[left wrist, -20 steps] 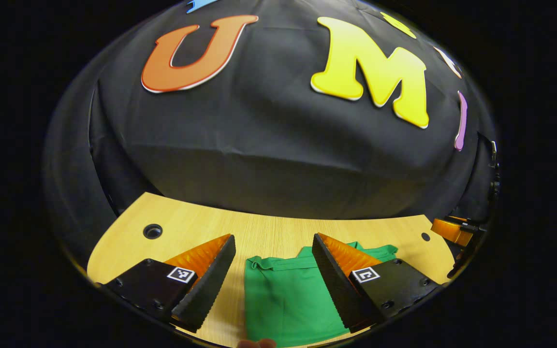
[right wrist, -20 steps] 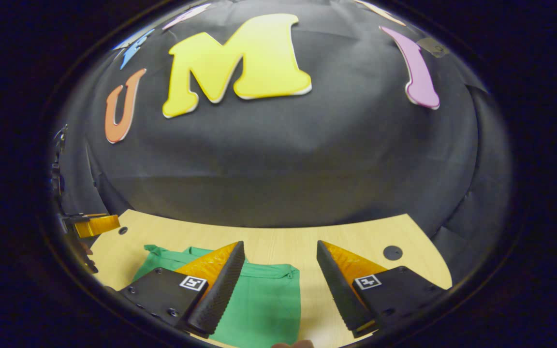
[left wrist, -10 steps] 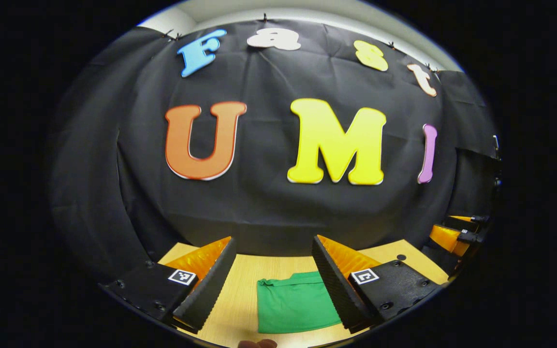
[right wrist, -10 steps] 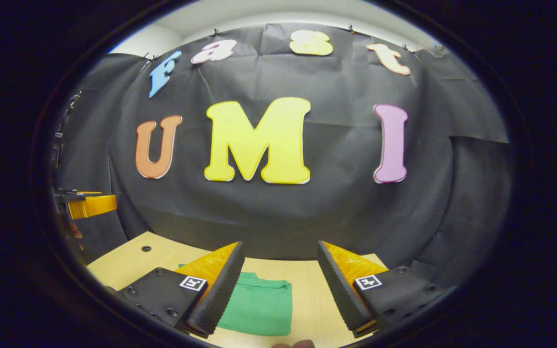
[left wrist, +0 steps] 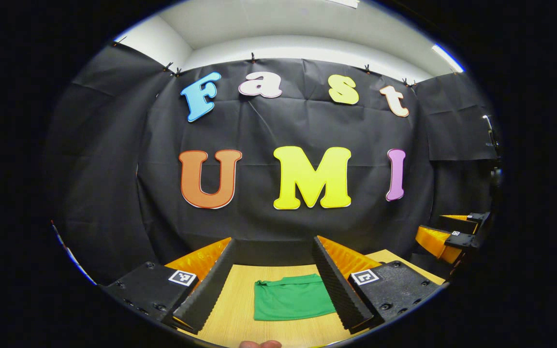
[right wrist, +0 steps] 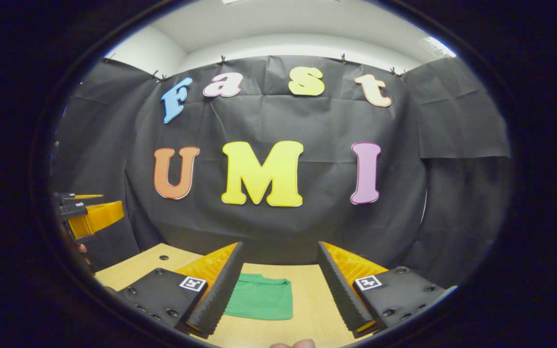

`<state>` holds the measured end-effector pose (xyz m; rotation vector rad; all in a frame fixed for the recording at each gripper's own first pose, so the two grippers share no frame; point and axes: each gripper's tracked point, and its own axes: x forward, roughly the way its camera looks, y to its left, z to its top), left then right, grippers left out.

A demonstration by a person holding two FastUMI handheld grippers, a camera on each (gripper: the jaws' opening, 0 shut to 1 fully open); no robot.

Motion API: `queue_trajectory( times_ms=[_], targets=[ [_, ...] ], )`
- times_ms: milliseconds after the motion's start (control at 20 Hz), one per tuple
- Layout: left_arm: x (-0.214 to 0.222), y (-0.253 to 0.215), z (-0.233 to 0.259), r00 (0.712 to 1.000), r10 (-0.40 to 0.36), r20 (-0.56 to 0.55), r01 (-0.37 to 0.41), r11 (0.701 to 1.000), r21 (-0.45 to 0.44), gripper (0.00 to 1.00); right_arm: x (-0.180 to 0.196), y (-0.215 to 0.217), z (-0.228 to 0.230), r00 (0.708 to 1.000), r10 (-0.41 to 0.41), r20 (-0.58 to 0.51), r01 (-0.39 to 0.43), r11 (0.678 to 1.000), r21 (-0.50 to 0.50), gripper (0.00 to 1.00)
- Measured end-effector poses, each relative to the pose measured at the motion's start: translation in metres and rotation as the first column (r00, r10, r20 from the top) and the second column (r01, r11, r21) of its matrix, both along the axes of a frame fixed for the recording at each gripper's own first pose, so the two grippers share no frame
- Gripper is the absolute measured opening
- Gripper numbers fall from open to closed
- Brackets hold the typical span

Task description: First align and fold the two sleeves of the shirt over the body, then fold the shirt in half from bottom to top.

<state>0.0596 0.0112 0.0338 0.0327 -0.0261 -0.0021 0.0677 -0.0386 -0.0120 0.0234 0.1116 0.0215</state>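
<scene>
The green shirt [left wrist: 290,299] lies folded into a compact rectangle on the light wooden table [left wrist: 240,295]. In the left gripper view my left gripper [left wrist: 273,251] hangs open above and in front of it, nothing between its fingers. In the right gripper view the folded green shirt [right wrist: 259,299] lies left of centre, partly behind a finger, and my right gripper [right wrist: 281,253] is open and holds nothing. The right gripper [left wrist: 445,237] also appears at the right edge of the left gripper view. The left gripper [right wrist: 90,215] sits at the left edge of the right gripper view.
The booth's black cloth wall rises behind the table. A round hole [right wrist: 164,258] marks the tabletop at the left in the right gripper view. A fingertip [left wrist: 259,344] peeks in at the bottom edge of the left gripper view.
Both grippers have pulled back and up from the shirt, staying open. The shirt now looks smaller and farther off, and more of the wall and ceiling has come into sight.
</scene>
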Motion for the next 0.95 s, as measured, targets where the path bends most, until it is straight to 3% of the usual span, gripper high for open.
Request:
queue_trajectory(
  times_ms=[50,150,400,500,550,600,950],
  targets=[
    [-0.011,-0.003,-0.004,1.0,0.003,-0.005,-0.003,1.0,-0.006,1.0,-0.014,0.002,-0.005,1.0,-0.003,-0.012,0.004,1.0,0.01,0.95],
    [-0.031,-0.008,-0.011,1.0,0.006,-0.016,-0.007,1.0,-0.024,1.0,-0.039,0.003,-0.01,1.0,-0.014,-0.022,0.015,0.999,0.032,0.94],
    [-0.06,-0.017,-0.032,0.999,-0.014,-0.044,0.013,0.999,-0.037,1.0,-0.068,0.003,-0.013,0.999,-0.036,0.008,0.036,0.999,-0.02,0.93],
    [-0.064,-0.02,-0.042,0.998,-0.013,-0.061,0.011,1.0,-0.028,1.0,-0.074,0.007,-0.012,0.999,-0.036,0.01,0.036,0.999,-0.012,0.93],
    [-0.066,-0.02,-0.044,0.998,-0.015,-0.064,0.014,1.0,-0.025,0.92,-0.074,0.01,-0.012,0.999,-0.033,0.013,0.033,0.999,-0.01,0.93],
    [-0.067,-0.022,-0.044,0.998,-0.018,-0.065,0.017,1.0,-0.02,1.0,-0.075,0.013,-0.012,0.999,-0.032,0.015,0.032,0.999,-0.011,0.93],
    [-0.067,-0.028,-0.044,0.997,-0.025,-0.069,0.025,1.0,0.002,1.0,-0.074,0.025,-0.011,1.0,-0.009,0.012,0.009,1.0,-0.003,0.93]
  ],
)
